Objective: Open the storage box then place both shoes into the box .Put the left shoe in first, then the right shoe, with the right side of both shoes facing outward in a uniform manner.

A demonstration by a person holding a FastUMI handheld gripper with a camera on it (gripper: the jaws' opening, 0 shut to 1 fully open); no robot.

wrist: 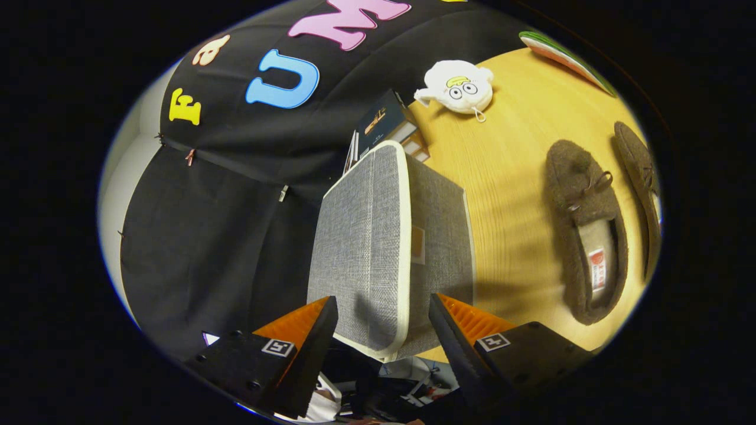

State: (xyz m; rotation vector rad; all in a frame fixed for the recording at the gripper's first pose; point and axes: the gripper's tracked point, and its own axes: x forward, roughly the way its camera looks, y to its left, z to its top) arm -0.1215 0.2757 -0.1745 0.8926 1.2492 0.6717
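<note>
In the gripper view, the light yellow wooden bench (520, 171) ran beneath everything, its grain plain to see, and it met the black cloth wall (224, 224) of the booth behind the box. A strip of pale grey wall (121, 177) showed beyond the cloth's edge.

One grey woven fabric storage box with cream piping (384, 248) stood on the bench, its lid down and closed. The gripper (384, 321) sat at the box's near end, its jaws apart with the near edge of the lid lying between the two black, orange-backed fingers (313, 336); I could not tell whether either finger touched the fabric.

Two brown fuzzy slippers with pale lining lay on the bench to the side of the box, well apart from it and side by side. The nearer slipper (585, 230) showed its bow and its open lined heel; the farther slipper (641, 189) lay just beyond it, seen partly.

One white round plush toy with cartoon eyes (460, 87) rested on the bench beyond the box. One dark printed carton (387, 124) stood just behind the box against the cloth. One flat green and red object (564, 56) lay at the far edge of the bench, too distorted to identify.
</note>
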